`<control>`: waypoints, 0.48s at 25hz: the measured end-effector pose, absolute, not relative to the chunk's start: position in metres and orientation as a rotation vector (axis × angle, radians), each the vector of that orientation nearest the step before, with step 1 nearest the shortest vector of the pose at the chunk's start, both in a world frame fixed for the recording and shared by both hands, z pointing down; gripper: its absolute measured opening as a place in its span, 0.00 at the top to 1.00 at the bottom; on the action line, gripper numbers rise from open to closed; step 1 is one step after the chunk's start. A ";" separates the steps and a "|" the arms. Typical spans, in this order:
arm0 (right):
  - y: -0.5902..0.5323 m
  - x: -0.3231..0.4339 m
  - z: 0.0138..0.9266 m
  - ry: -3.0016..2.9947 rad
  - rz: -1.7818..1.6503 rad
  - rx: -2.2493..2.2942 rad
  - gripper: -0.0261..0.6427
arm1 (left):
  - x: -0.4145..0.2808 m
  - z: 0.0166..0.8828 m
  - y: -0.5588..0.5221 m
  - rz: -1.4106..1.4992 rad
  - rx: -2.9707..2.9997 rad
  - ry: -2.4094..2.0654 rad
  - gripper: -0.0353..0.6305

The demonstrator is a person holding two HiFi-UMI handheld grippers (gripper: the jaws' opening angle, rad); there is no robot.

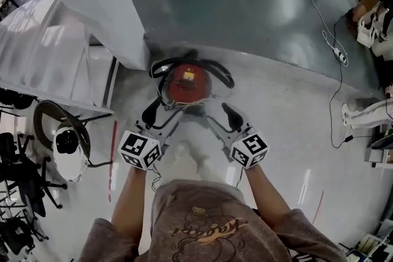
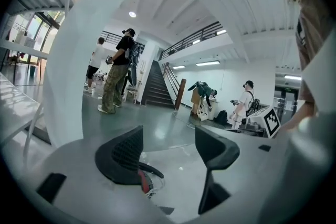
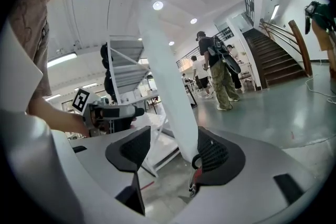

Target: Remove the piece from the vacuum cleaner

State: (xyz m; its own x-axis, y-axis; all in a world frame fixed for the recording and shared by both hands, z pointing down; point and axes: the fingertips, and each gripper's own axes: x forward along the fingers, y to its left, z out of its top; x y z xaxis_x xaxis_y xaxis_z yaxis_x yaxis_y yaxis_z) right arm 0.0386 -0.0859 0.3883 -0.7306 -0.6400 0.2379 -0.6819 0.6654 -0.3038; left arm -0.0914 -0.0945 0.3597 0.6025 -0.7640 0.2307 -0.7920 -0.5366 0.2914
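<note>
The vacuum cleaner (image 1: pixel 187 83) is a round red canister with a black hose looped around it, standing on the pale floor just beyond both grippers. In the head view my left gripper (image 1: pixel 161 115) and right gripper (image 1: pixel 220 116) hang side by side, short of it and apart from it. In the left gripper view the jaws of my left gripper (image 2: pixel 168 152) stand wide apart with only floor between them, and a red and black edge of the vacuum cleaner (image 2: pixel 143 181) shows behind the left pad. My right gripper (image 3: pixel 173 152) is open too and holds nothing. Which part is the removable piece I cannot tell.
A white column (image 1: pixel 92 3) rises just behind and left of the vacuum cleaner and shows as a white column (image 3: pixel 168 86) in the right gripper view. Black chairs (image 1: pixel 18 193) and a round white unit (image 1: pixel 67 144) stand at the left. A cable (image 1: pixel 334 52) trails across the floor at the right. Several people stand farther off.
</note>
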 end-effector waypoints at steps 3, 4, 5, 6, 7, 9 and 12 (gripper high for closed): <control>-0.096 0.038 0.415 -2.732 0.594 1.088 0.59 | -0.091 0.390 -0.106 0.157 2.457 -1.211 0.52; -0.099 0.038 0.424 -2.720 0.603 1.087 0.59 | -0.090 0.401 -0.109 0.171 2.454 -1.194 0.52; -0.102 0.038 0.433 -2.709 0.610 1.086 0.59 | -0.089 0.411 -0.113 0.182 2.450 -1.178 0.52; -0.106 0.037 0.442 -2.697 0.615 1.083 0.59 | -0.088 0.421 -0.116 0.191 2.445 -1.163 0.52; -0.109 0.037 0.451 -2.687 0.618 1.079 0.59 | -0.087 0.431 -0.120 0.199 2.440 -1.150 0.52; -0.115 0.036 0.469 -2.672 0.623 1.071 0.59 | -0.084 0.451 -0.126 0.214 2.433 -1.125 0.52; -0.121 0.034 0.497 -2.656 0.634 1.066 0.59 | -0.077 0.483 -0.131 0.239 2.431 -1.081 0.52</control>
